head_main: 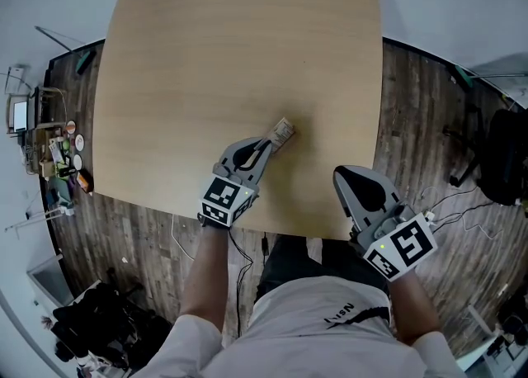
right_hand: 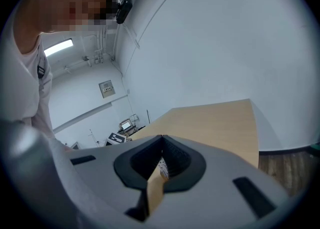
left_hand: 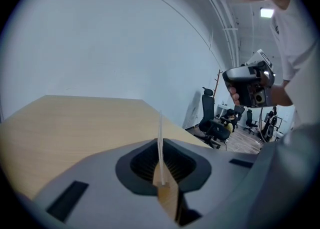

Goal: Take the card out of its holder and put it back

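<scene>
right tongs (head_main: 343, 175) closed, empty, above near edge of tabletop (head_main: 231, 54). left tongs (head_main: 270, 144) clamped on card (head_main: 283, 132) over tabletop. no separate holder visible; judged card sleeved, extraction pending or already reversed, cannot tell.

Card (head_main: 285, 129): my left gripper (head_main: 270, 144) is hiding its near end.
Print (head_main: 287, 126): smearing, possibly lettering.

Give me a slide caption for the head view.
Left tongs pinch a card over the wooden table; right tongs, shut and empty, hover at its near edge.
</scene>
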Available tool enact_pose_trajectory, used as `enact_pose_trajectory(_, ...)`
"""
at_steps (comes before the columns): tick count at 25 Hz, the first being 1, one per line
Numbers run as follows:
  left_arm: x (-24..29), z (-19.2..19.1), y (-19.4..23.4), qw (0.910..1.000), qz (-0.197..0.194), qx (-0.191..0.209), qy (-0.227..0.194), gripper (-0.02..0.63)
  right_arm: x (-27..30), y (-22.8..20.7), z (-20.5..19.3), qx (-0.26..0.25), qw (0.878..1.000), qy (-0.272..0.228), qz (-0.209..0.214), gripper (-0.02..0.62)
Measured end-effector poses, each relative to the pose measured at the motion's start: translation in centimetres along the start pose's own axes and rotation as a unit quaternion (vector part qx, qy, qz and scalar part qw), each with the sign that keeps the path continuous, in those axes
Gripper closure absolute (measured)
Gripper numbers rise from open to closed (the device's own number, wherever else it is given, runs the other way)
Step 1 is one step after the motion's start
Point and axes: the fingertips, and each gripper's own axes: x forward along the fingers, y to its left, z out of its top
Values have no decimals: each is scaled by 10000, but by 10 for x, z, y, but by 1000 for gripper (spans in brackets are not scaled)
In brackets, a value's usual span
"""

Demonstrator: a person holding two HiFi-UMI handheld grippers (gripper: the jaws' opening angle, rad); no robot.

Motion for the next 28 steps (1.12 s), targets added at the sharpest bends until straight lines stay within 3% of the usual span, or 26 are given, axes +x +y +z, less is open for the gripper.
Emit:
enact_pose_trajectory(11,-12,14,1,9989,239,-291,-264,578,0,6,-2,-43,9997,-5,225,581)
enact_pose_trajectory(15,-30,39,-4,9960,476,-503,-564,578,-1,11,5,-102,9994,-52,322,581)
enact_pose_trajectory(22,-59,93,-53,9919,378,-591,-1055,580,-6,32,21,-394,9976,-123,563,581)
enact_pose_trajectory(28,-85,134,-87,9856,543,-813,-1380,580,-16,48,45,-639,9947,-272,752,581)
